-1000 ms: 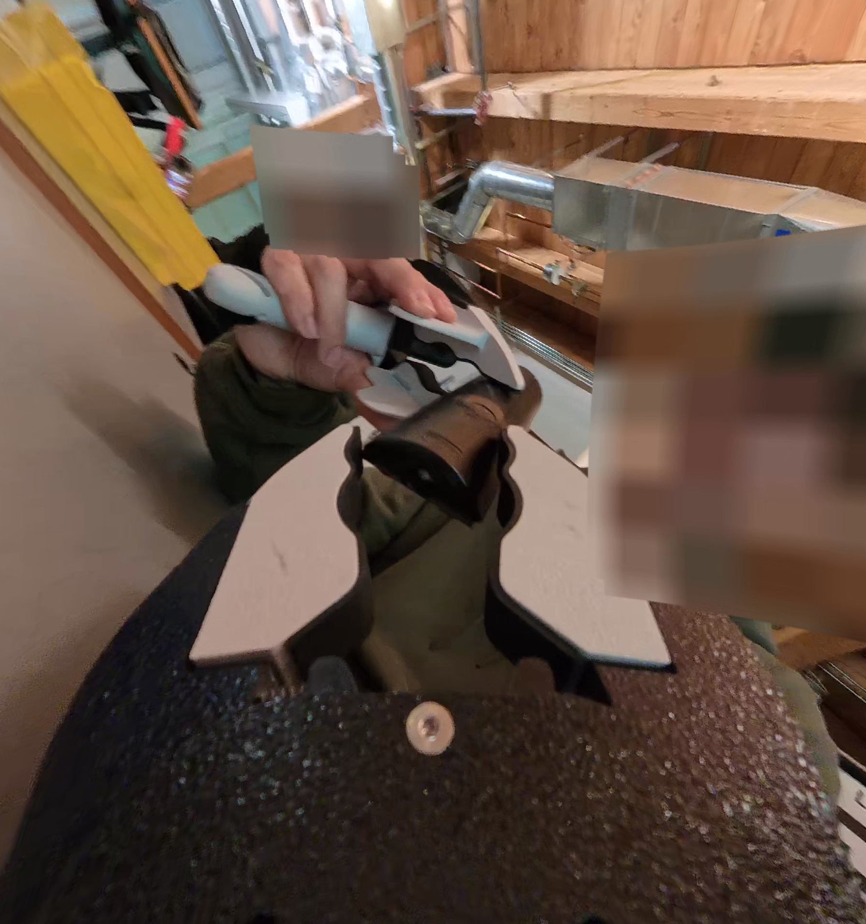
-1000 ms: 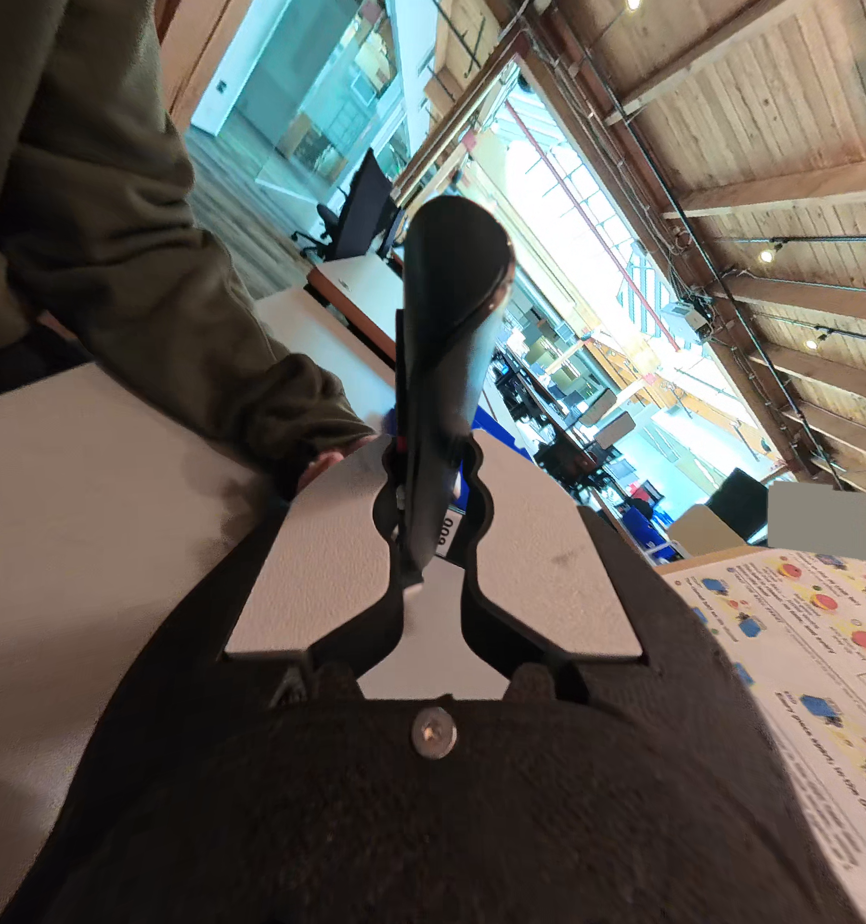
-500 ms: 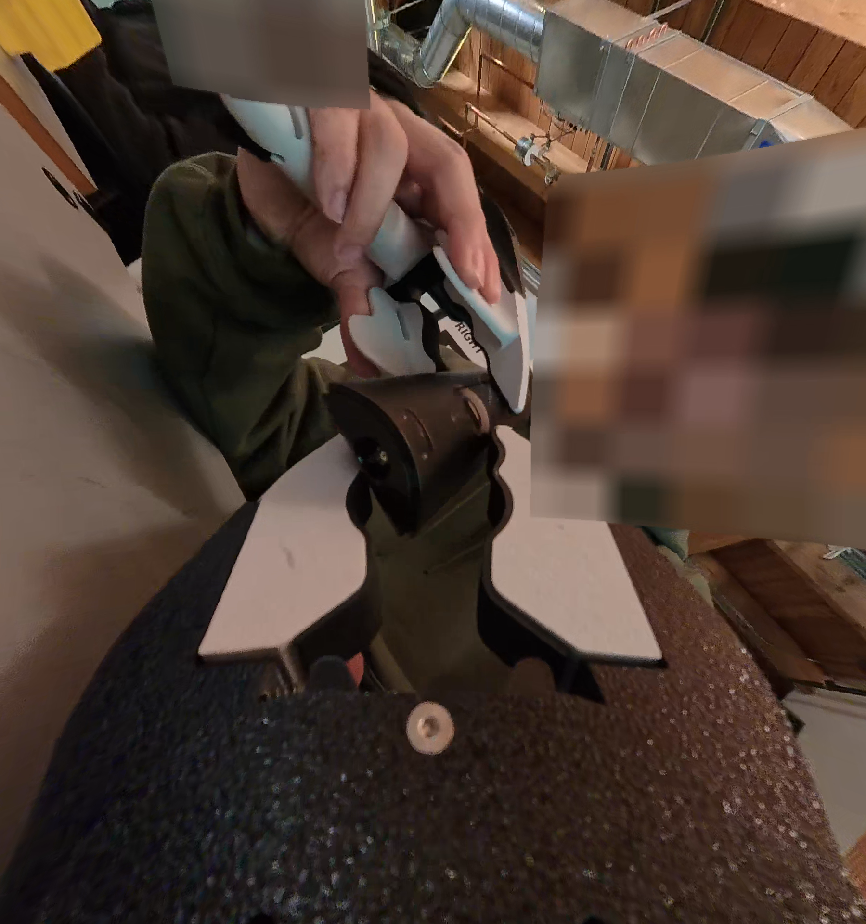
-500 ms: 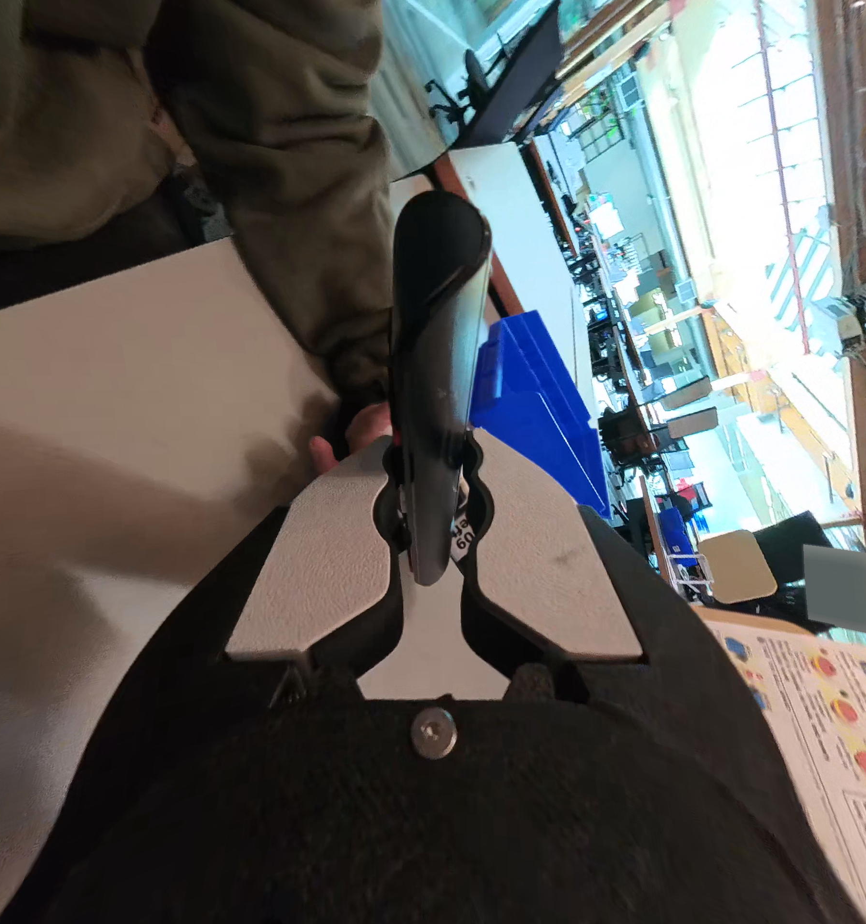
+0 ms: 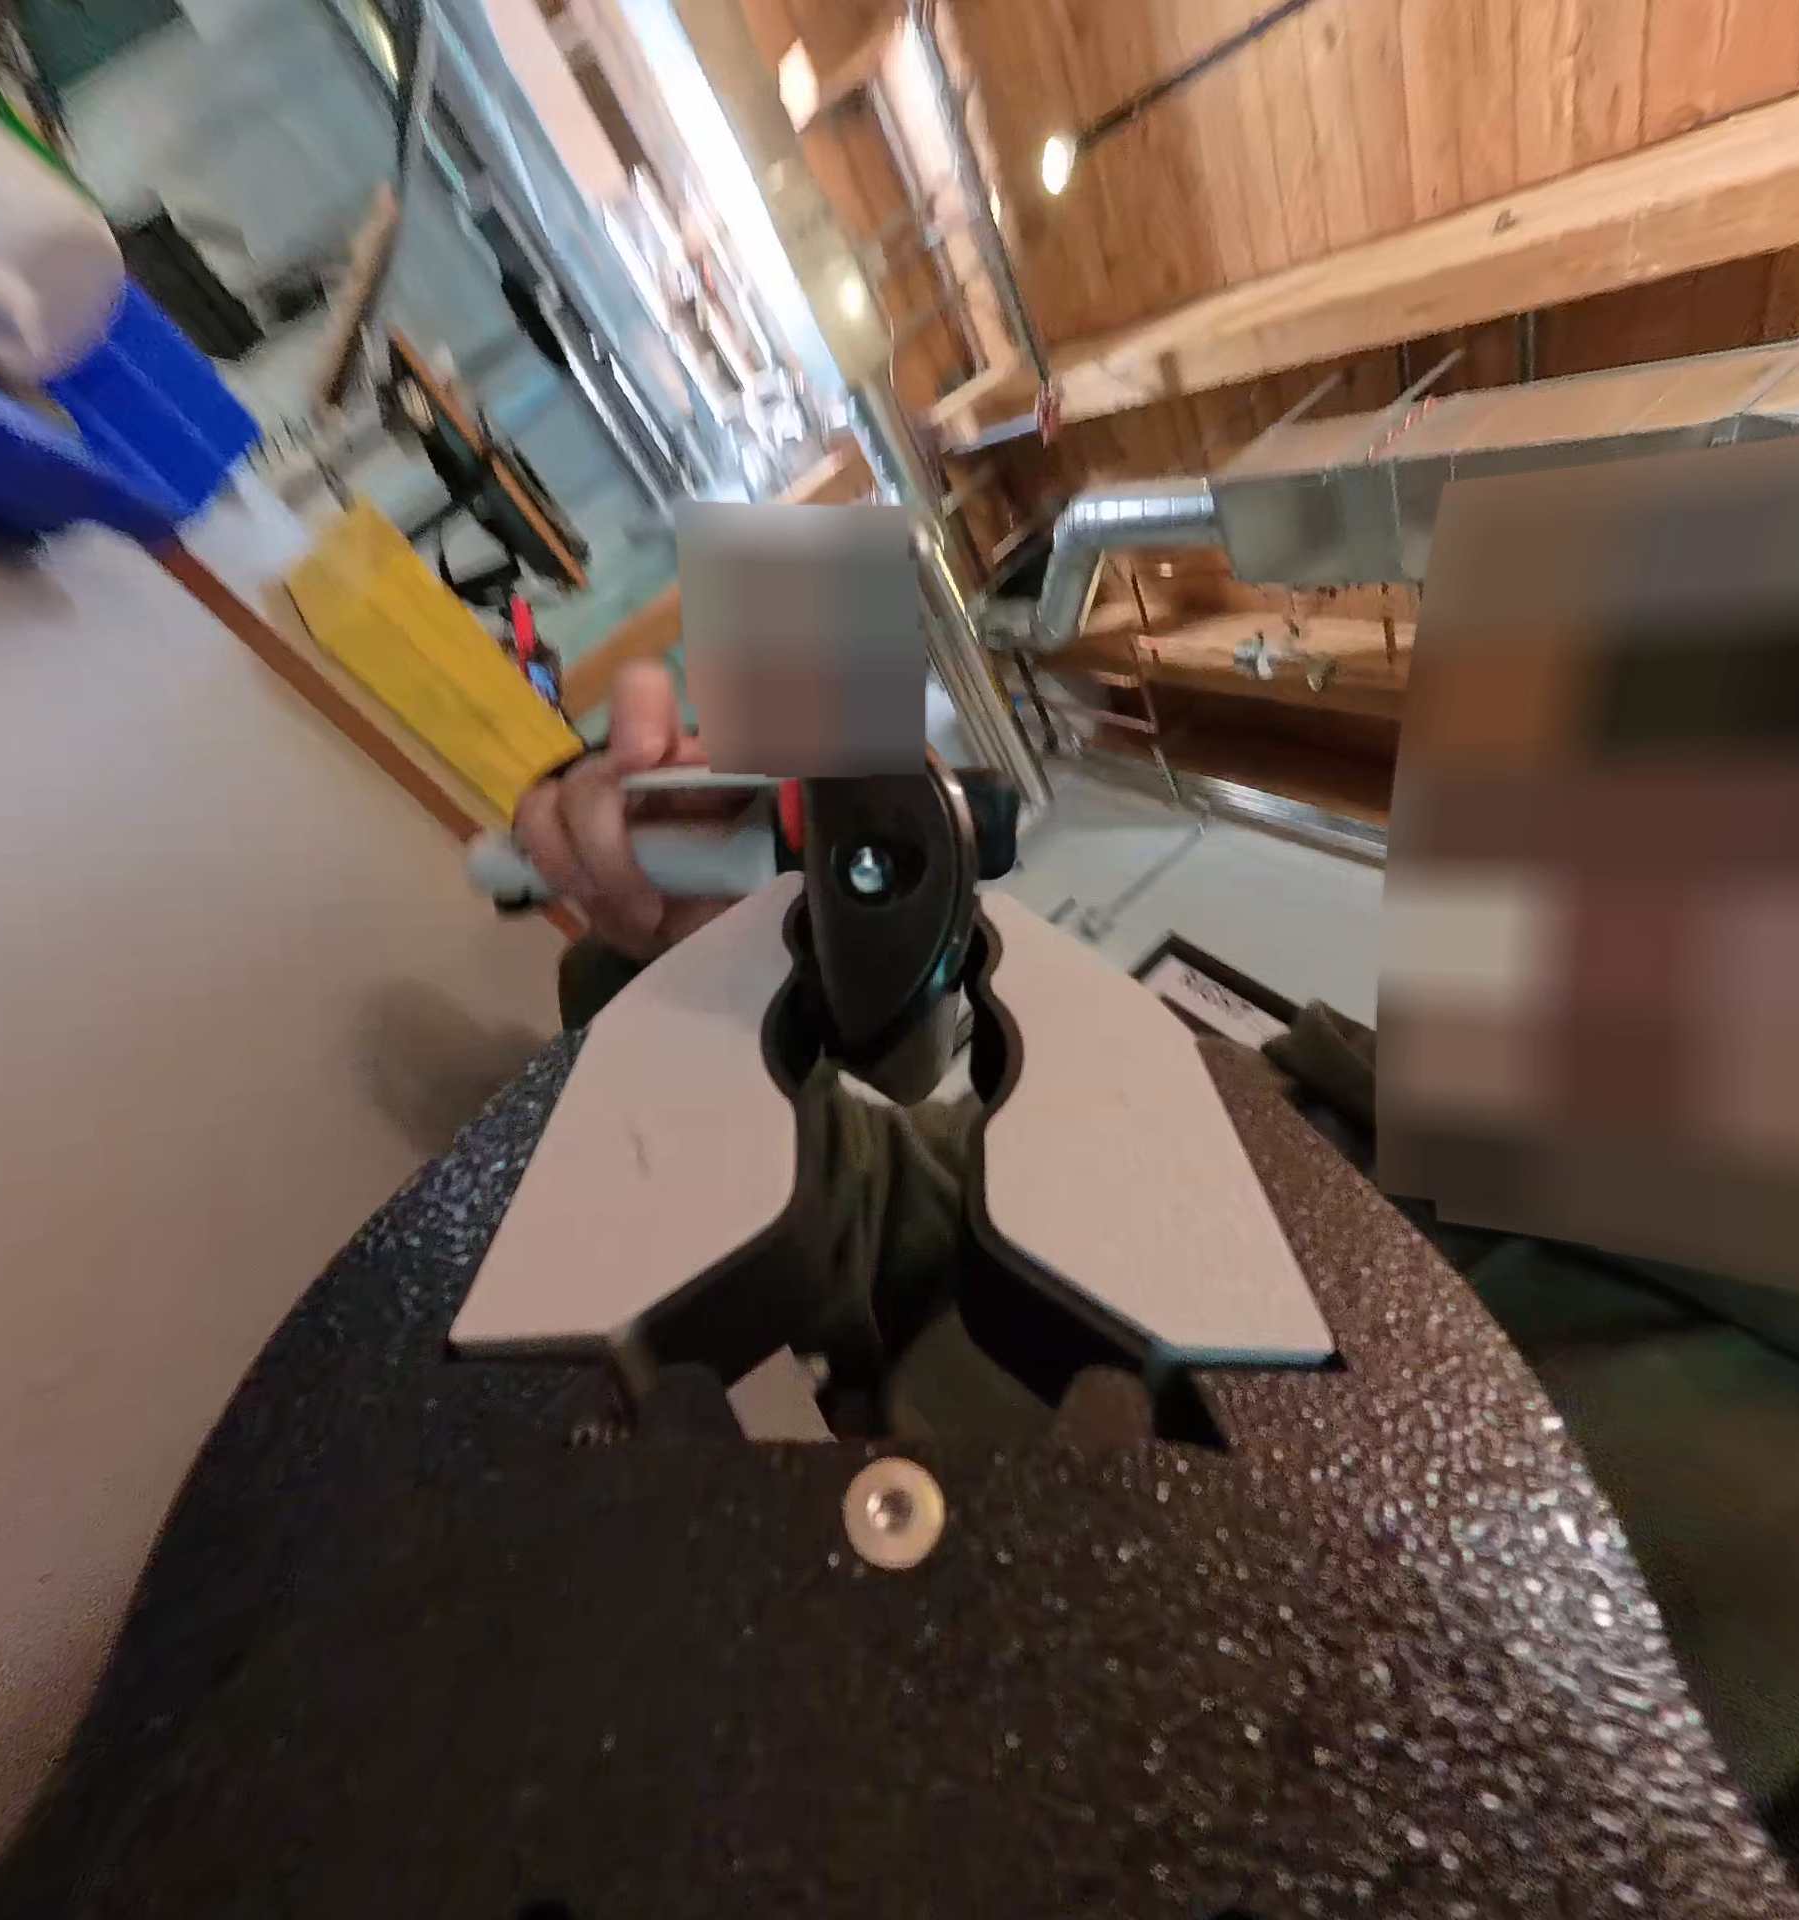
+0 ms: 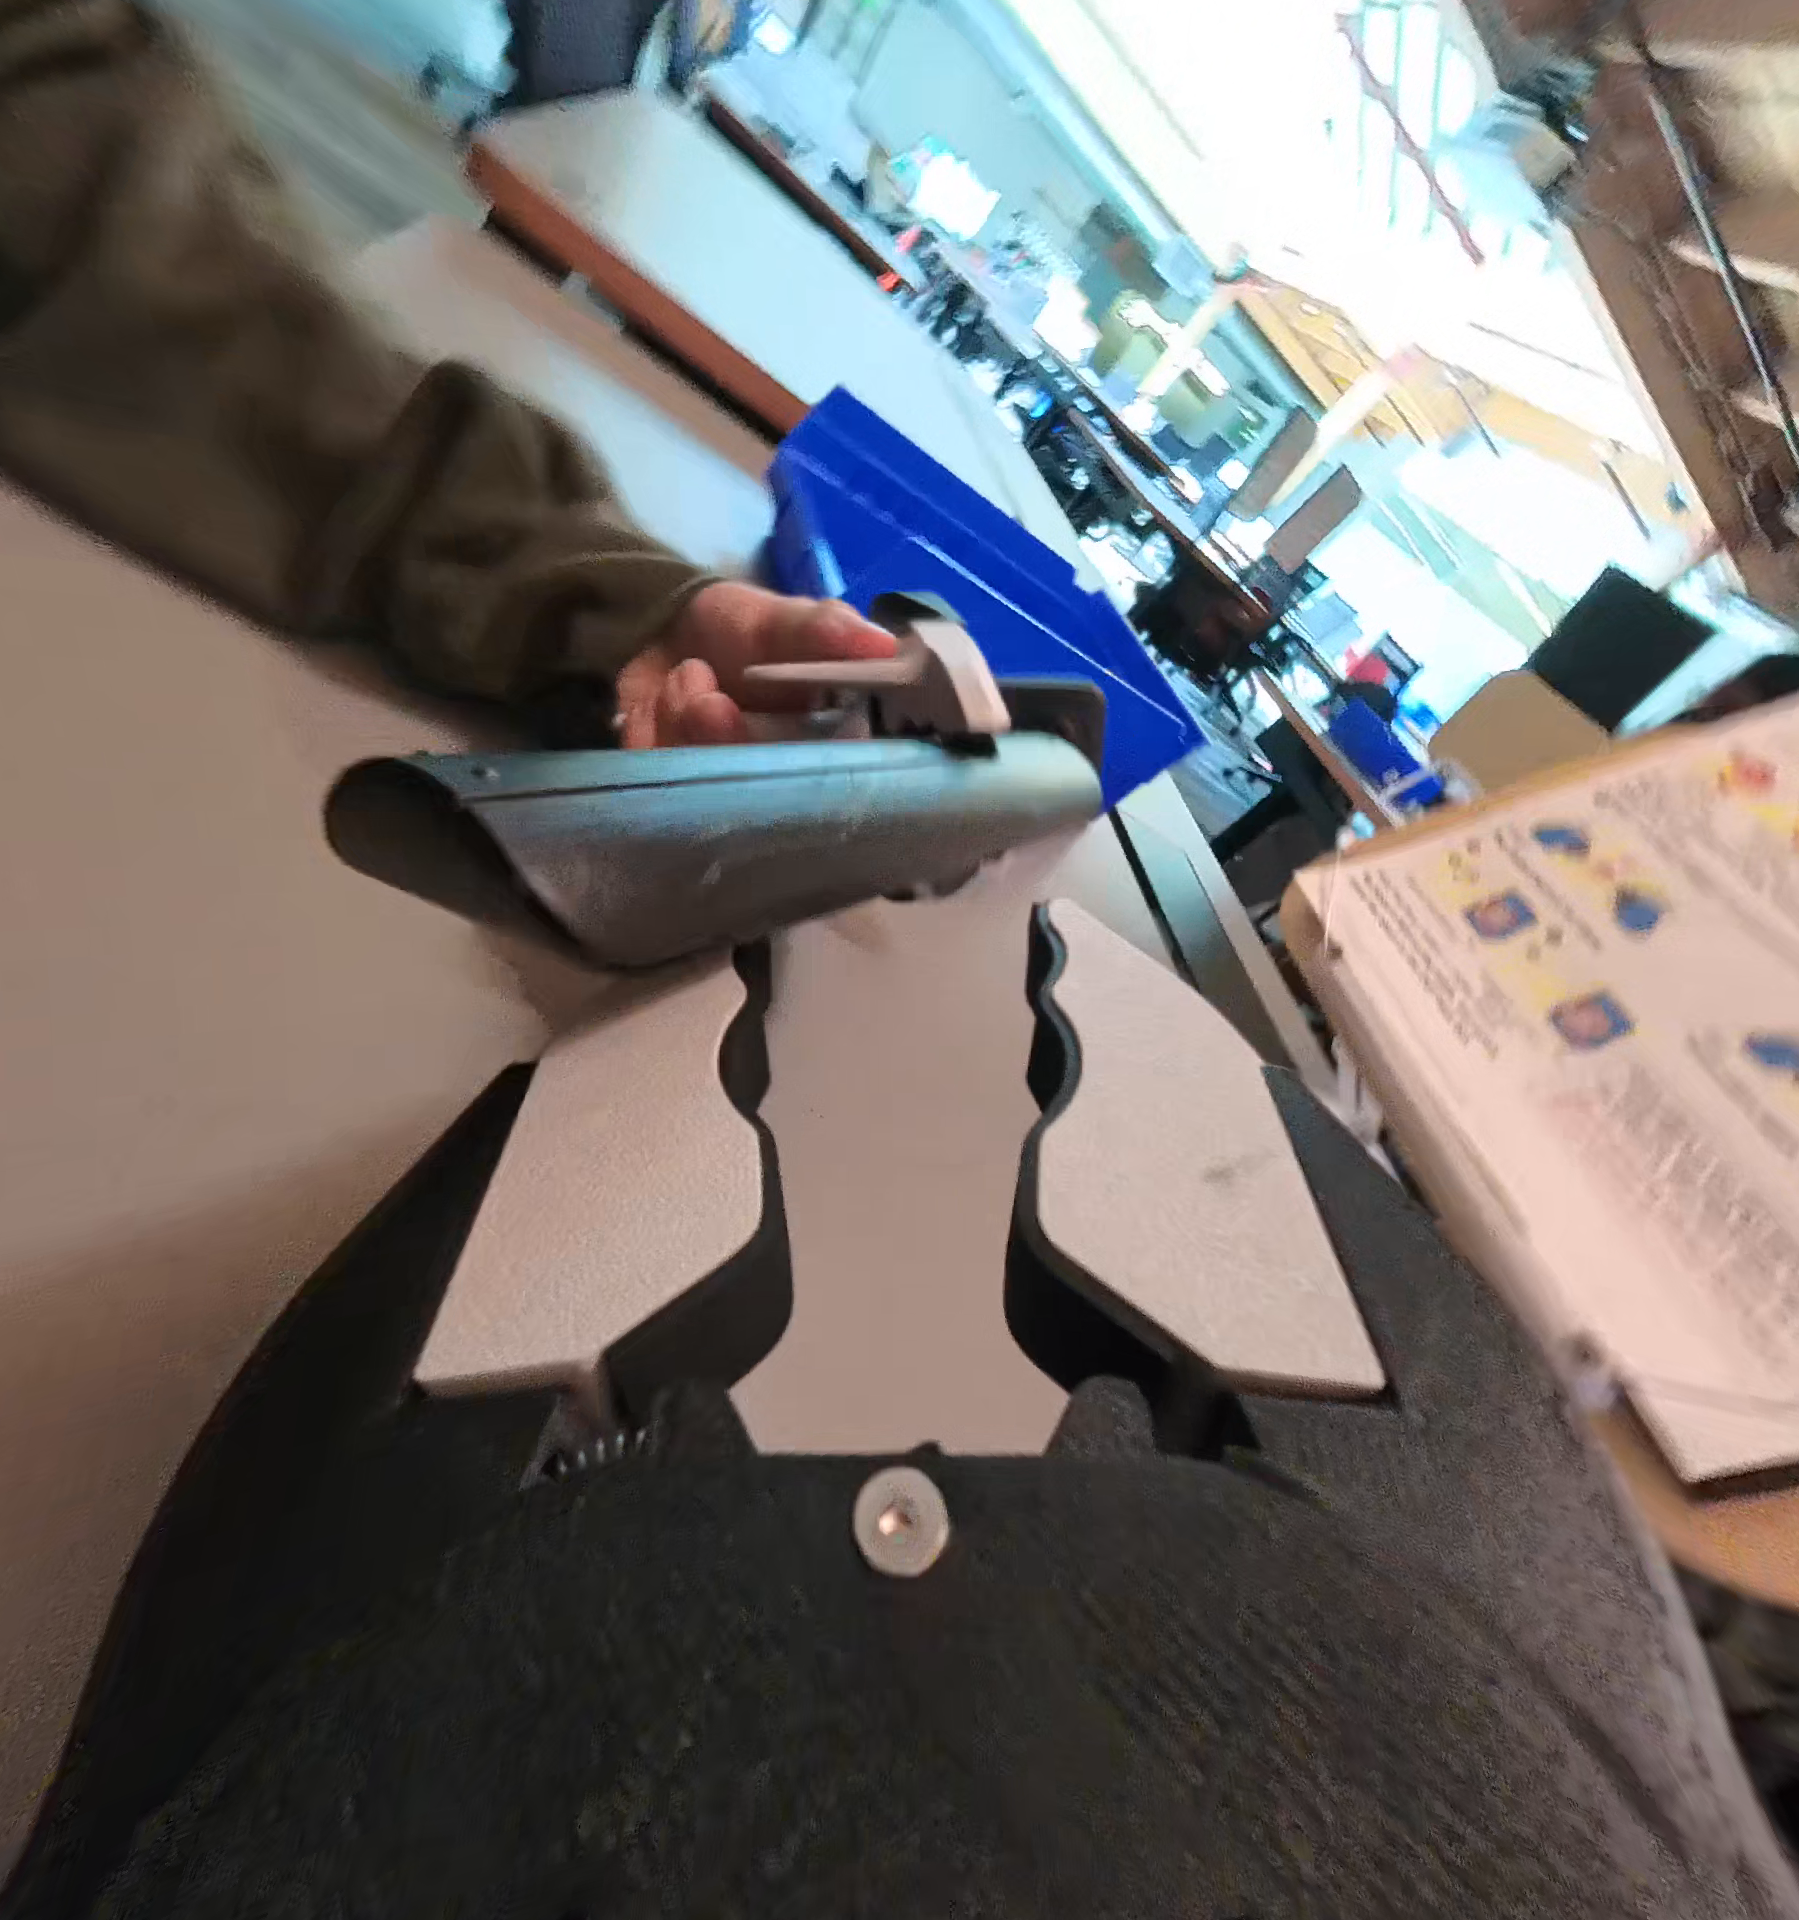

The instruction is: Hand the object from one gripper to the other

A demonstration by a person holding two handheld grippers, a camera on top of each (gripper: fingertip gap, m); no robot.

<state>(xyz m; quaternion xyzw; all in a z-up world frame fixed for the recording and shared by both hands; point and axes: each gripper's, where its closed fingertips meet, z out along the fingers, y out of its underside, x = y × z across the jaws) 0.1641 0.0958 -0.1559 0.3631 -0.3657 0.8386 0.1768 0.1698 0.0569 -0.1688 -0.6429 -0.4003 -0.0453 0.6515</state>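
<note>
Little writing shows, and none of it is sharp enough to make out. In the right wrist view a white printed sheet [image 6: 1622,1049] lies at the right edge, tilted, carrying blocks of small dark print beside coloured pictures in blue, yellow and red; motion blur smears every line of it. In the left wrist view a white card in a dark frame [image 5: 1219,1000] sits just past the right finger of the claw, bearing a short row of dark characters that are too small and blurred to tell. The blue bin [image 6: 962,582] and the yellow bin [image 5: 427,655] show no marking.
</note>
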